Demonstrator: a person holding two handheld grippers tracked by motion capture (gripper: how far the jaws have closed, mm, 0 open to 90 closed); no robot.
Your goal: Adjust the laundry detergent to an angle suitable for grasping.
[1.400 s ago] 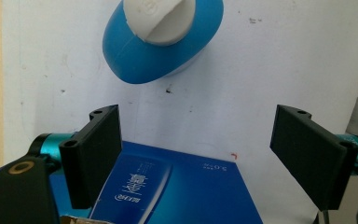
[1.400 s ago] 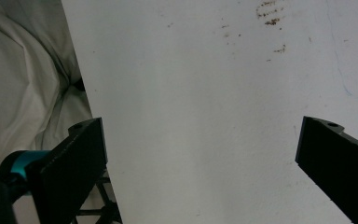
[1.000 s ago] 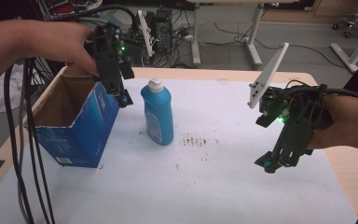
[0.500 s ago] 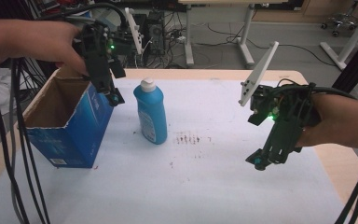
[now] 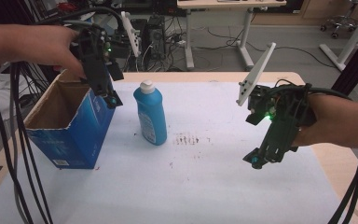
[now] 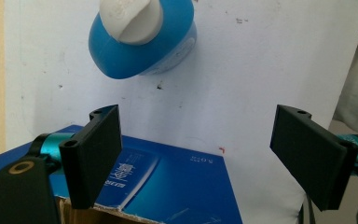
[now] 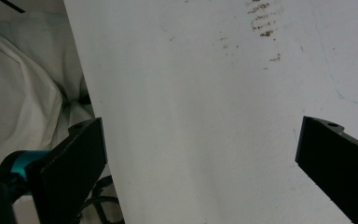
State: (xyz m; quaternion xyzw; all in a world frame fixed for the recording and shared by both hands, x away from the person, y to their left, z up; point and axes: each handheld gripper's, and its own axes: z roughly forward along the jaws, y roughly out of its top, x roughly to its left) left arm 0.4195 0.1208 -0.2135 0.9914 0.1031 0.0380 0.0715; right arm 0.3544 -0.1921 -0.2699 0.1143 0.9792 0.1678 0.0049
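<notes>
A white sheet covers the pale wooden surface (image 5: pixel 214 77), and behind it stand desk legs, loose cables and an office chair on a grey floor. The left hand-held gripper (image 5: pixel 112 99) hangs over the near right corner of the open blue cardboard box (image 5: pixel 70 135), pointing down; in the left gripper view (image 6: pixel 196 158) its two black jaws stand well apart with nothing between them, the blue box wall below and between them, and no pad touching it as far as can be seen. Just beside that box, to its right on the sheet, the blue bottle (image 5: pixel 150 114) with the white cap stands upright, apart from the box and from both grippers; in the left gripper view the blue bottle (image 6: pixel 142 44) shows from above, beyond the jaws. The right hand-held gripper (image 5: pixel 257 160) is well apart from the bottle, on the right side of the surface, tilted down toward the sheet and above it. In the right gripper view (image 7: pixel 200 163) its jaws are spread wide and hold nothing, with bare white sheet between them. A patch of brown stains (image 5: pixel 186 139) marks the sheet between the bottle and the right hand-held gripper. Thick black cables (image 5: pixel 9 140) trail down from the left hand.
</notes>
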